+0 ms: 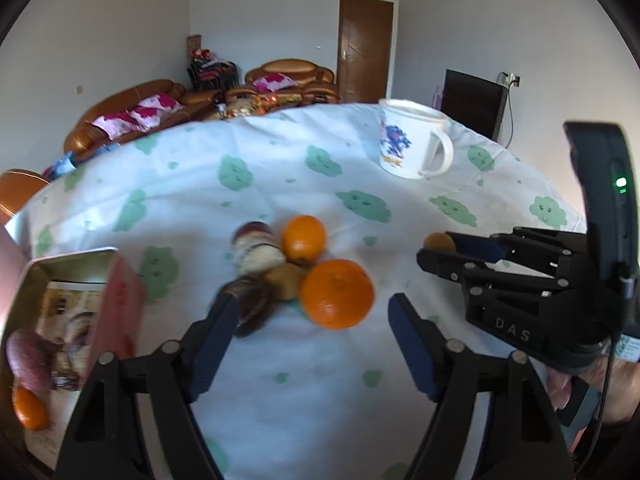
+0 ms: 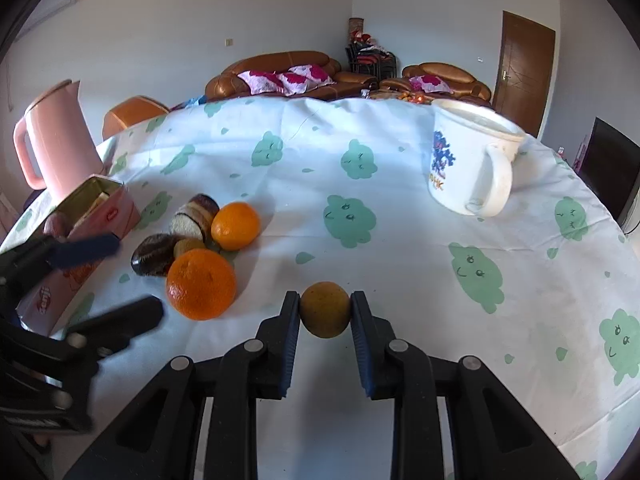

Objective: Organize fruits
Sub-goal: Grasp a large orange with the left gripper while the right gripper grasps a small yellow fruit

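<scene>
Pinching a small yellowish fruit [image 2: 325, 309] in our right gripper [image 2: 325, 312] above the tablecloth [image 2: 400, 208], our left gripper [image 1: 310, 312] parted around nothing, near the piled oranges [image 2: 201, 283], pink tin [image 2: 100, 204] beyond, white mug [image 2: 468, 164] well apart.

Left wrist view: pastries [image 1: 252, 268] motion-blurred; tin [image 1: 72, 280] cut by left edge. Right wrist view: left claw [image 2: 112, 280] blurred, partly cropped.

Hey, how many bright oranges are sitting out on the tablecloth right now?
2. The large orange lies nearest the grippers; the smaller orange sits behind it beside the snack cakes. Another orange fruit lies in the tin, and more may be hidden there.
</scene>
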Demonstrator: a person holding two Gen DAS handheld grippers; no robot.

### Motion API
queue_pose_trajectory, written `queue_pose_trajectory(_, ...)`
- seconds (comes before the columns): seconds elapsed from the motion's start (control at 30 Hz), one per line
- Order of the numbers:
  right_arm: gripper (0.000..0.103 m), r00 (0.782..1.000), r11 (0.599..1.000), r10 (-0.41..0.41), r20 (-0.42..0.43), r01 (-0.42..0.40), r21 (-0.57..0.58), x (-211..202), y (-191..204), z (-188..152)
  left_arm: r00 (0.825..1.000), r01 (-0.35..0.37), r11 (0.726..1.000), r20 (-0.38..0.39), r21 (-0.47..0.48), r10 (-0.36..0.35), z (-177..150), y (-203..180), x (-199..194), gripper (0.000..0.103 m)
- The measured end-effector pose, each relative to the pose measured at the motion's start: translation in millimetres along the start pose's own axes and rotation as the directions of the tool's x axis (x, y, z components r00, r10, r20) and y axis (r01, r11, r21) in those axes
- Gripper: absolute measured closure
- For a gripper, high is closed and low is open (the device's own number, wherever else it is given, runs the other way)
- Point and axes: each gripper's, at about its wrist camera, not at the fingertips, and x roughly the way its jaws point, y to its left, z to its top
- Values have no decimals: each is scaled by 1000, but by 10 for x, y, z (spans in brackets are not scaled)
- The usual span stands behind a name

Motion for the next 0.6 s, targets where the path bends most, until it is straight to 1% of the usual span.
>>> queue_pose_trajectory(0.03,76,1000,1000,0,-1,0,-1,-2,-1,-2,1000,7,1000,-9,-3,-7,-1,-14,38,33)
queue_pose_trajectory(0.17,76,1000,1000,20,-3,-20,13,4,-28,-1,999,19,1000,-32,-4,-19,-3,-56,149,39)
queue_pose_trajectory(0.23,76,1000,999,27,-3,-27,22,2,-47,-11,999,22,1000,-46,-10,-23,8,-50,196,44)
queue_pose_trajectory(0.3,76,1000,999,30,-8,-29,26,11,-54,-13,998,36,999,-56,-19,-37,29,-53,235,46)
queue_pose_trajectory(0.43,76,1000,999,28,-10,-27,25,12,-57,-16,996,38,999,-82,4,-38,49,-109,306,47)
queue_pose_trajectory(0.53,76,1000,999,26,-9,-25,23,9,-68,-23,994,41,999,-98,1,-40,63,-115,355,47)
queue_pose_trajectory(0.6,76,1000,999,24,-6,-24,21,8,-65,-21,994,39,999,-101,-8,-39,65,-99,364,52)
